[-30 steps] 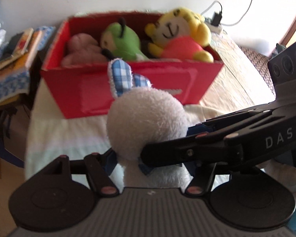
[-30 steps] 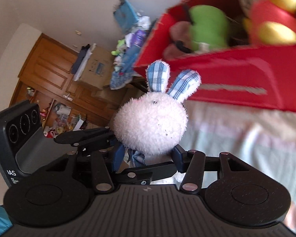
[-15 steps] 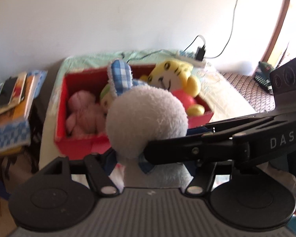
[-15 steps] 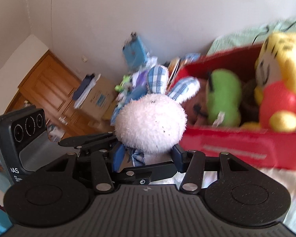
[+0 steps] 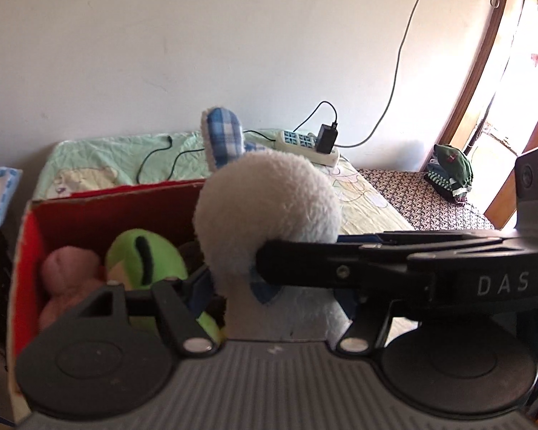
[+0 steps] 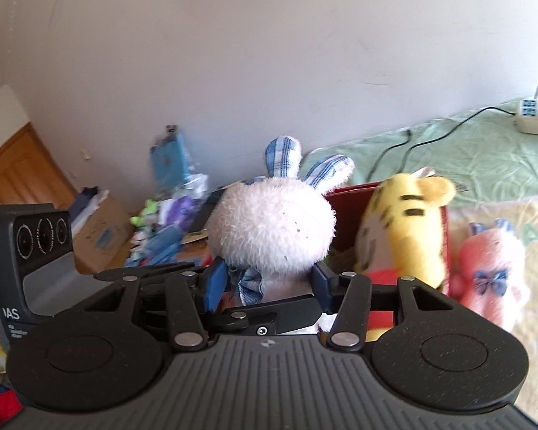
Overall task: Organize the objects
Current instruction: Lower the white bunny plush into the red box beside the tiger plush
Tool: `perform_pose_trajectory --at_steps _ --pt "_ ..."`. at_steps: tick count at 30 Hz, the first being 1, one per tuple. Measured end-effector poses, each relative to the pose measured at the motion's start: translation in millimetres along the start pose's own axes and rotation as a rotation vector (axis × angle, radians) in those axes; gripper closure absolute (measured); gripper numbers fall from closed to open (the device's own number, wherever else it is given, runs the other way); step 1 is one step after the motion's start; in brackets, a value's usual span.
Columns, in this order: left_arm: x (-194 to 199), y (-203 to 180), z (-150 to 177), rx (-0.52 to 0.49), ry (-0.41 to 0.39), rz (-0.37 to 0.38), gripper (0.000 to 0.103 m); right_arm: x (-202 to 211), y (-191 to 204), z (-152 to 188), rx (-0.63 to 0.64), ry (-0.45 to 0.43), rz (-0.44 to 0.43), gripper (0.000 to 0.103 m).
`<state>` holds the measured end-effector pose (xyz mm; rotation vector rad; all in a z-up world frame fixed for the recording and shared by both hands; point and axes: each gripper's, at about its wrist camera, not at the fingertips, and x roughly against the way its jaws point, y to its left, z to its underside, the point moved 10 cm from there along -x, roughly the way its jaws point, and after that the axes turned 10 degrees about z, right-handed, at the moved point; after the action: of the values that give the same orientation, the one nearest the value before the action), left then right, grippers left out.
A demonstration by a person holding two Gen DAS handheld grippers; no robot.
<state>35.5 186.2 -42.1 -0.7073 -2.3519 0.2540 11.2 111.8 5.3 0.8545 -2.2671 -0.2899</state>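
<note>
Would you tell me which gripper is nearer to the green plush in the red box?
Left. The left gripper has a finger just in front of the green plush; the right gripper reaches in from the opposite side, with the white bunny between them.

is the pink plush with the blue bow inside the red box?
No, the pink plush lies on the bedsheet outside the red box.

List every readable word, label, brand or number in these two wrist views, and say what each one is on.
"DAS": white letters on the black arm of the right gripper, seen in the left wrist view.
"AS", first letter cut off: on the left gripper's camera housing, in the right wrist view.
Small print under that "AS": too small to read.
Nothing legible on the red box or the power strip.
</note>
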Motion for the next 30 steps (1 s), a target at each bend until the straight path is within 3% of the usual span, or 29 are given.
perform_pose_trajectory --at_steps 8,13,24,30 --pt "-31.2 22.2 8.6 0.053 0.039 -0.015 0.031 -32.8 -21.6 3.0 0.009 0.055 0.06 0.053" --pt "-39.0 43.5 17.0 0.075 0.059 -0.071 0.029 -42.4 -26.0 6.3 0.066 0.048 0.12 0.057" --pt "-51.7 42.7 31.0 0.049 0.121 -0.112 0.026 -62.5 -28.8 21.9 0.067 0.147 0.131 0.056" --pt "-50.7 43.4 28.5 0.051 0.126 -0.116 0.024 -58.0 -29.7 21.5 0.016 0.123 0.107 0.054"
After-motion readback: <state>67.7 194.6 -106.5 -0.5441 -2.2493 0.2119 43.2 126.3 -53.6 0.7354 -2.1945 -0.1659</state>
